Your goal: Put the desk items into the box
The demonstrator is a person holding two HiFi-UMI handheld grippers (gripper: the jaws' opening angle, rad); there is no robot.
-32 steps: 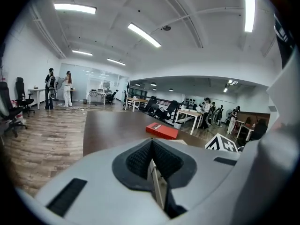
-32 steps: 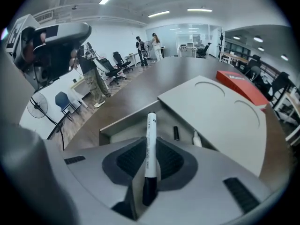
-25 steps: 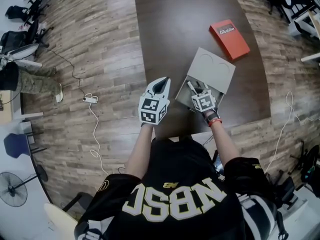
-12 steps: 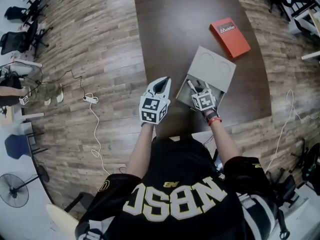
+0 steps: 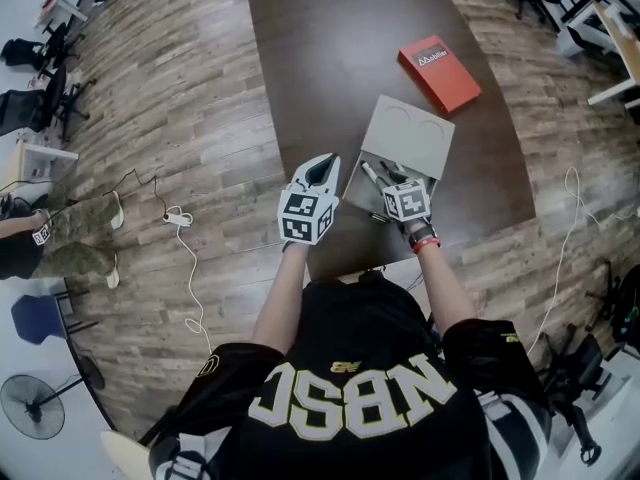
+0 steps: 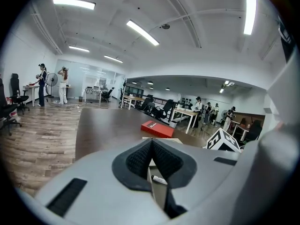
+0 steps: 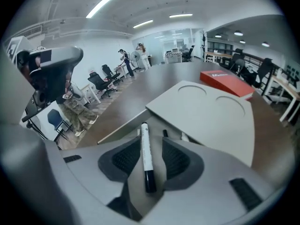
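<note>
An open grey box [image 5: 372, 190] stands near the dark table's front edge, its lid [image 5: 407, 133] folded back. My right gripper [image 5: 393, 181] hangs over the box. Its jaws are opening, and a white marker with a black cap [image 7: 146, 151] lies loose between the pads [image 7: 174, 157] with a gap on each side. In the right gripper view the right gripper [image 7: 150, 144] points at the lid [image 7: 211, 111]. My left gripper [image 5: 319, 168] is held at the box's left side, shut and empty. The left gripper [image 6: 151, 143] looks past its closed pads at another marker [image 6: 160, 180] in the box.
A red box [image 5: 439, 73] lies on the table [image 5: 330, 58] beyond the grey box. A white cable [image 5: 185, 238] runs over the wooden floor to the left. A person's legs [image 5: 60, 238] and office chairs [image 5: 30, 53] are at the far left.
The head view has shifted a little, so table and box sit slightly left and higher. Both grippers stay by the box. The person at the left has moved.
</note>
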